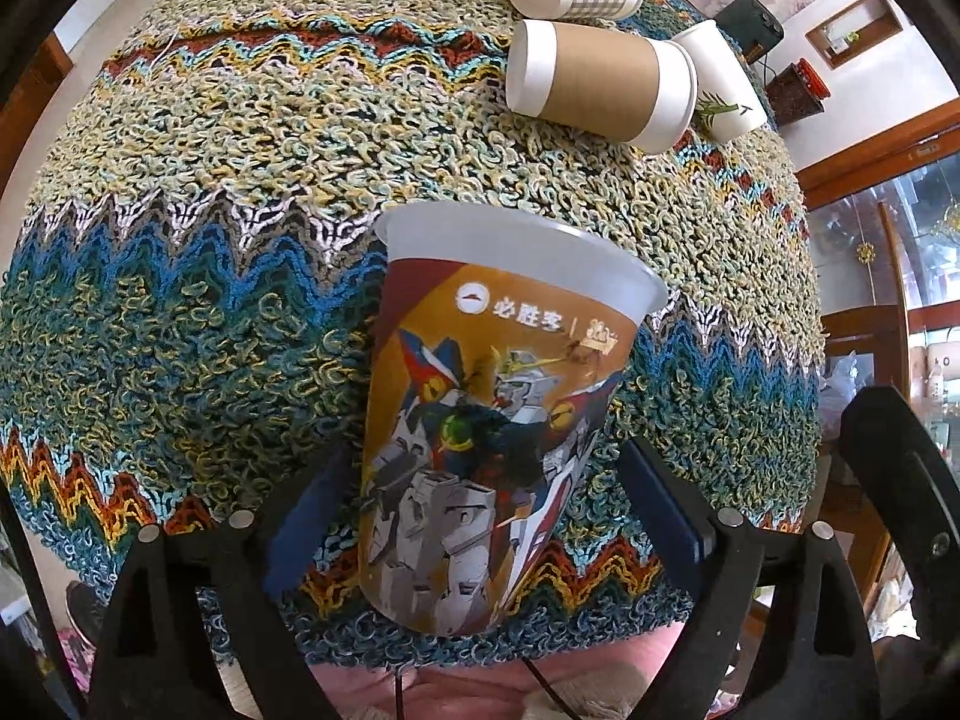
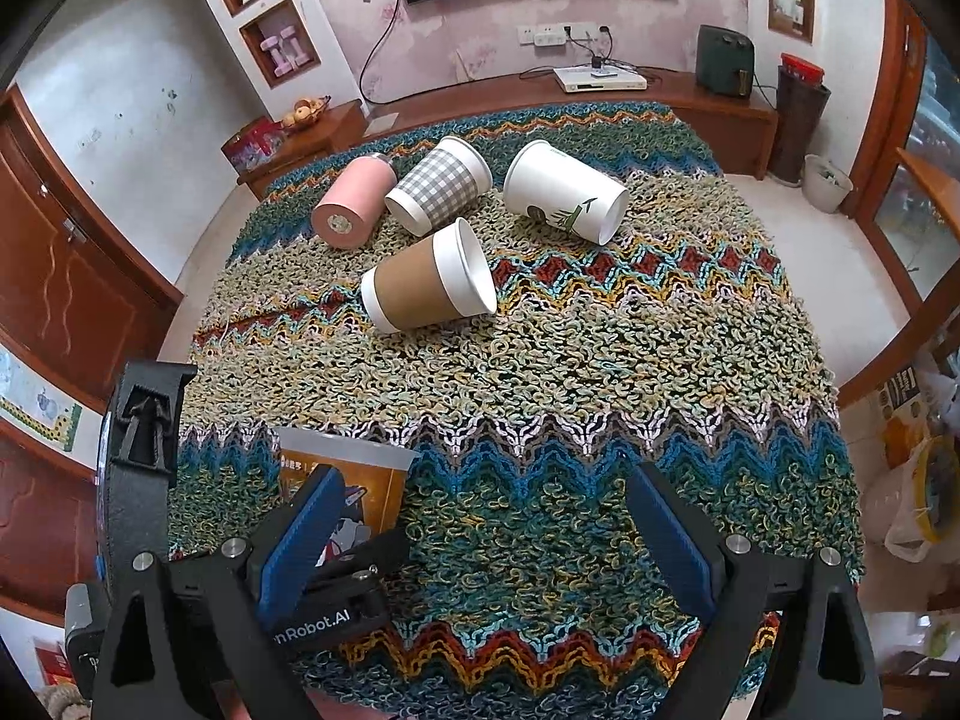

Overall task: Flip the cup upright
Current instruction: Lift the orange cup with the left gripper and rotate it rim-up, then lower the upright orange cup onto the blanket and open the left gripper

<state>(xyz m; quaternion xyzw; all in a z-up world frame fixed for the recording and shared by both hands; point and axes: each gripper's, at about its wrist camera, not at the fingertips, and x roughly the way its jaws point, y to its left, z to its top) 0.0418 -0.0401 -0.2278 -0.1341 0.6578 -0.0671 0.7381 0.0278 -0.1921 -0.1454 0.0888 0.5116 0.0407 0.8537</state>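
A tall printed cup (image 1: pixel 480 420) with robot artwork and a frosted rim stands upright on the knitted cloth (image 1: pixel 210 210), between the fingers of my left gripper (image 1: pixel 480 510). The fingers stand wide open on either side of its base, with gaps to the cup. In the right wrist view the same cup (image 2: pixel 342 480) shows at lower left, partly hidden by the left gripper. My right gripper (image 2: pixel 486 528) is open and empty above the cloth, to the right of the cup.
Several cups lie on their sides at the far end of the cloth: a brown-sleeved one (image 2: pixel 429 279), a grey checked one (image 2: pixel 438 186), a white one with a leaf print (image 2: pixel 564 192) and a pink tumbler (image 2: pixel 348 210). The cloth's edges drop off all around.
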